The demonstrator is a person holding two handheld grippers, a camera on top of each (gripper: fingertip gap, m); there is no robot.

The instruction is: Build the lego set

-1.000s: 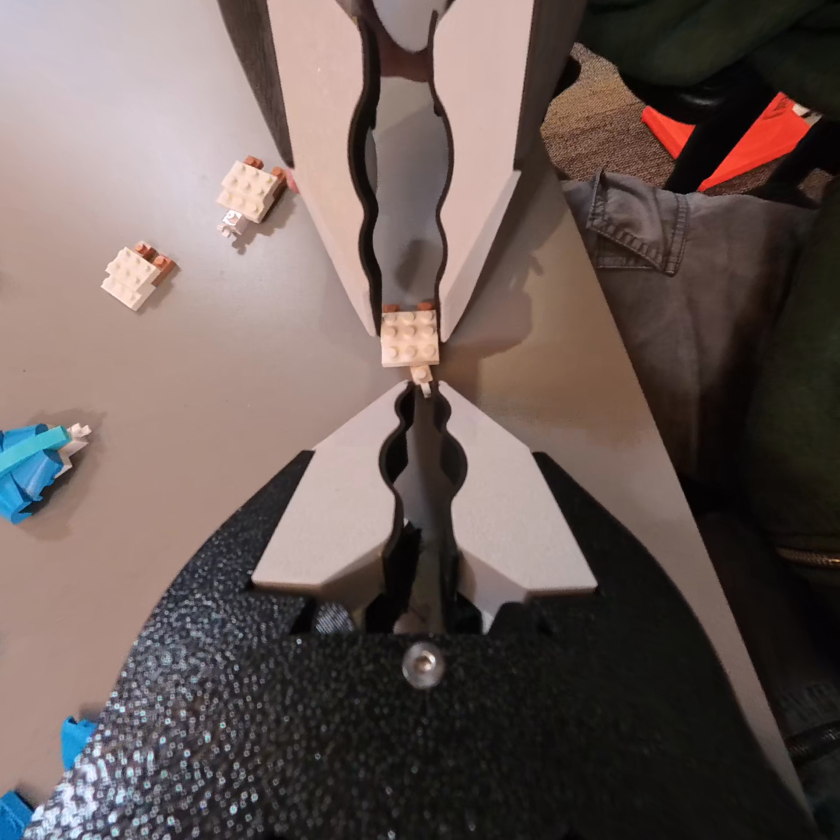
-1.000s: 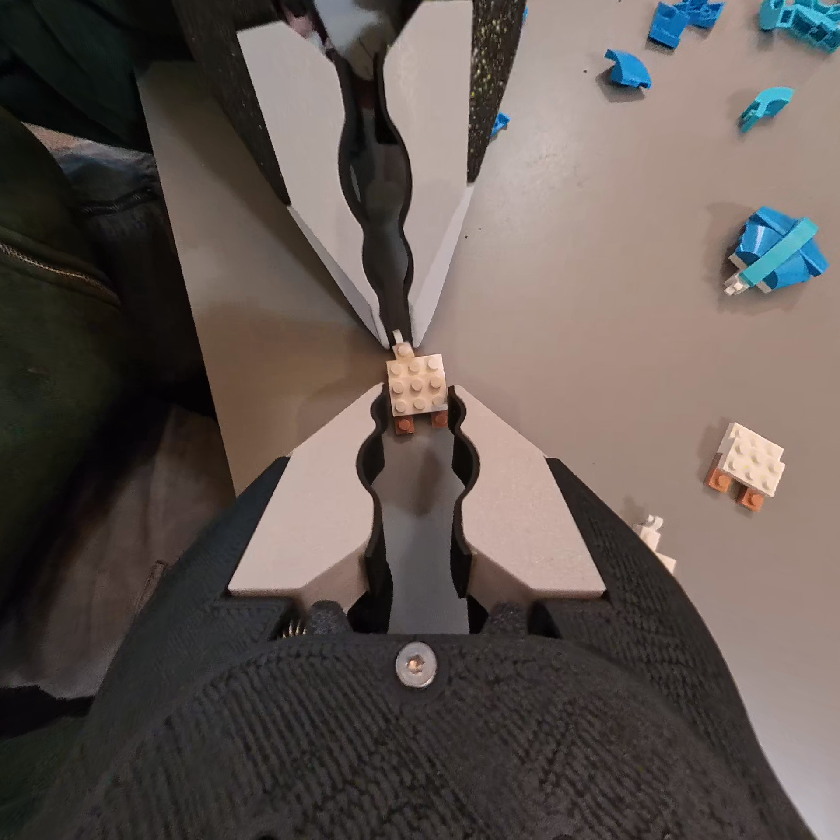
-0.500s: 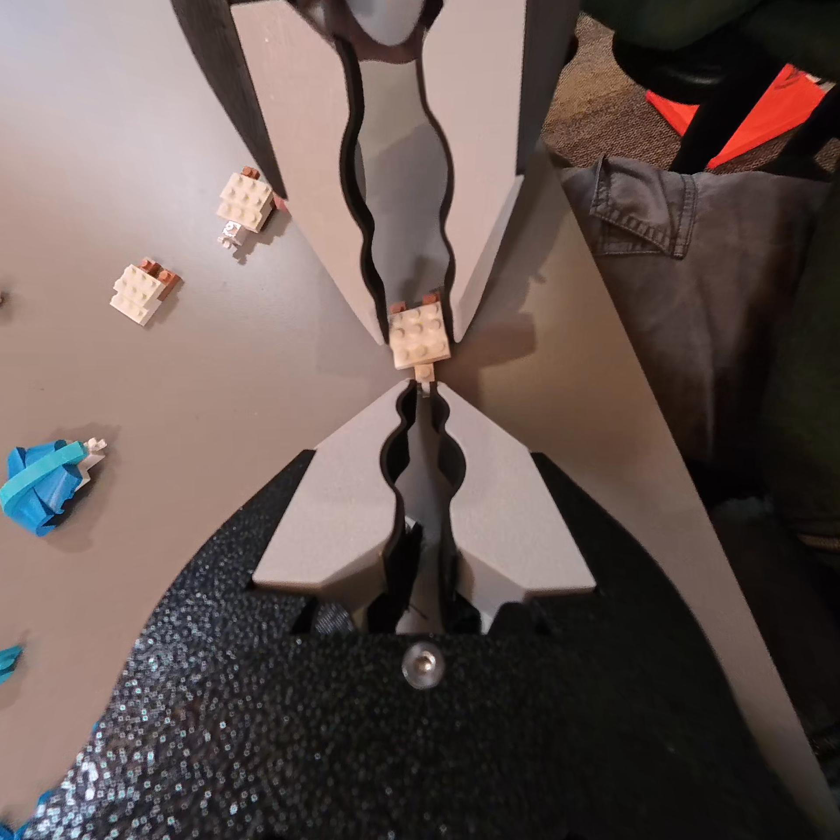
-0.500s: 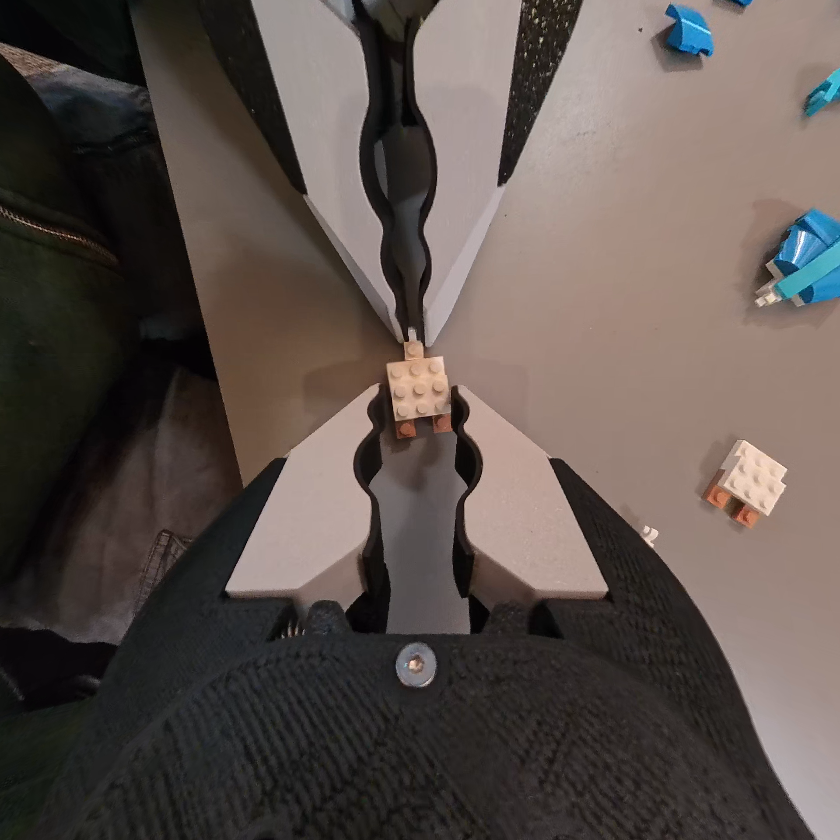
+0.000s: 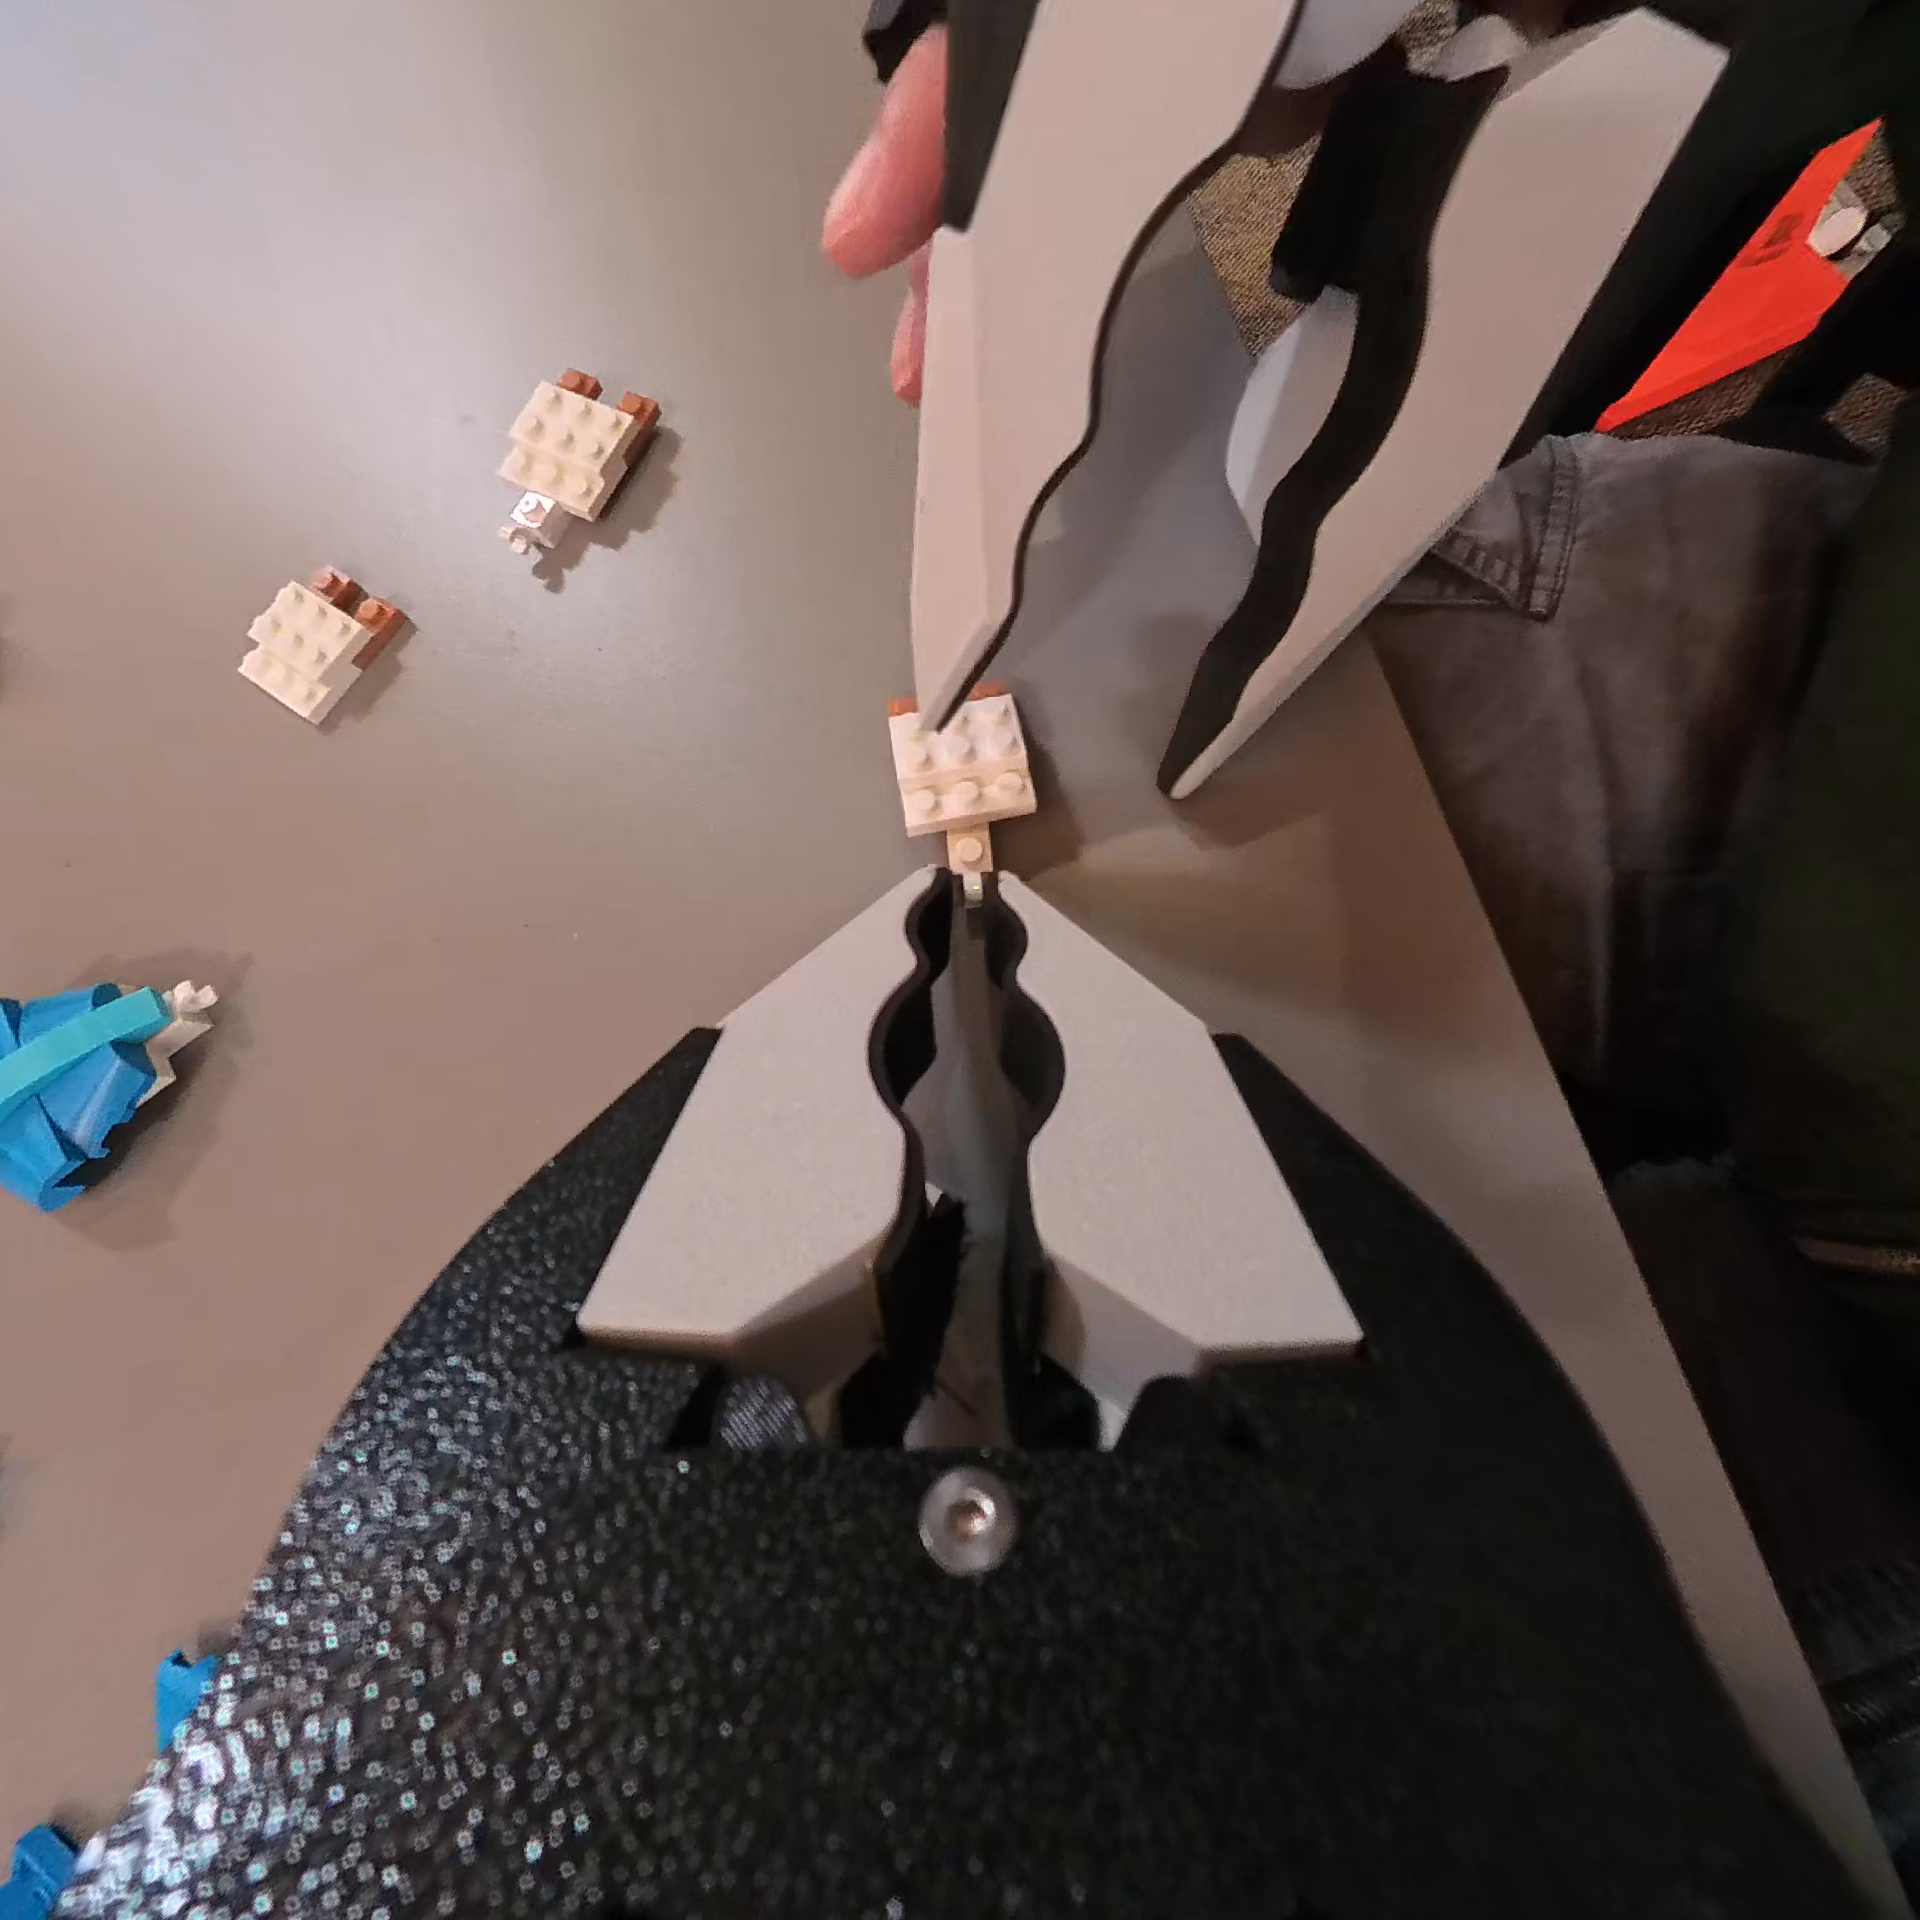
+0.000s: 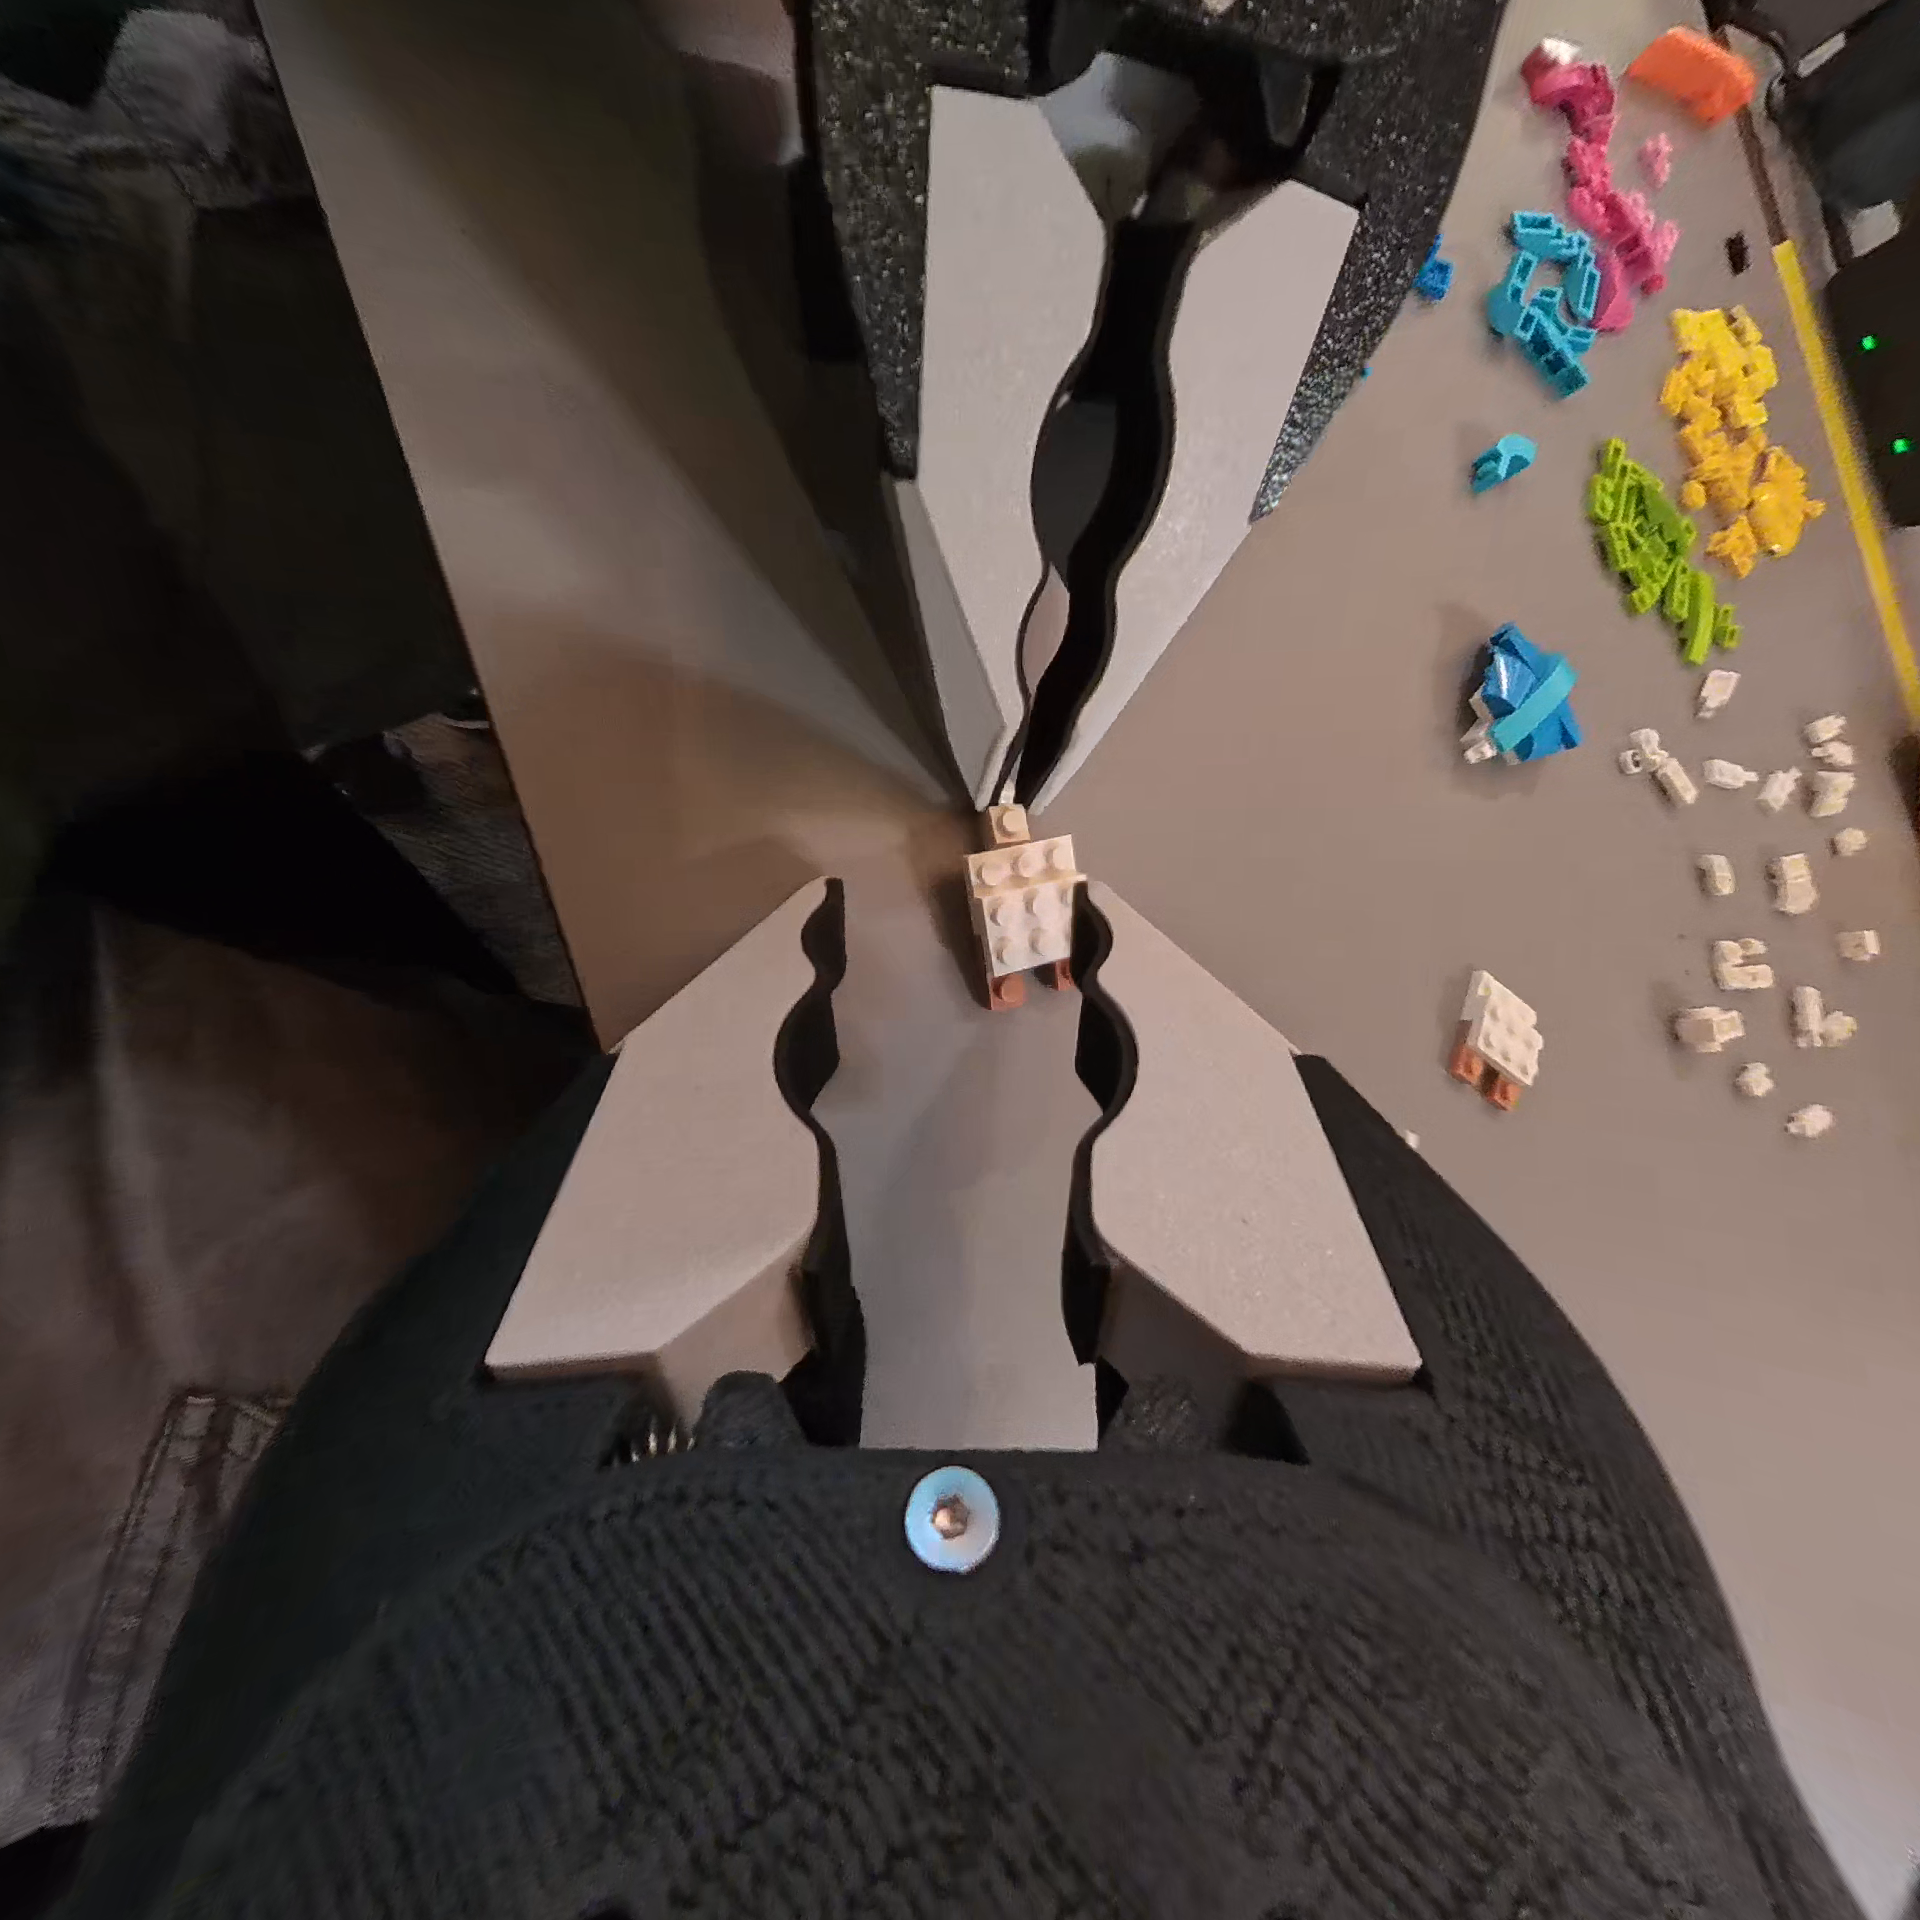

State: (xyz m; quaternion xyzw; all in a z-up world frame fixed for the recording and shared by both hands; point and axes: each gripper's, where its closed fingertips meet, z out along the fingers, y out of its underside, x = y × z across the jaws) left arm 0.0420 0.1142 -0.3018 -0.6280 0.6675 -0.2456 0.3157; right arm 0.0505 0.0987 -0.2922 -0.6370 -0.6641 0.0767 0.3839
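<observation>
Right gripper (image 6: 961,894) has let go since a second ago: its fingers were clamped on the small white-and-brown stud-brick assembly (image 5: 964,771), now they stand spread wide, one pad beside the bricks, the other well clear. Left gripper (image 5: 971,878) fingers pressed together, pinching the thin white tab that sticks out of the assembly's tan end piece. Assembly sits near the grey tabletop (image 5: 416,208) edge, between both grippers. Two similar white-and-brown brick builds (image 5: 577,447) and a blue brick cluster (image 5: 73,1081) lie off to the side.
</observation>
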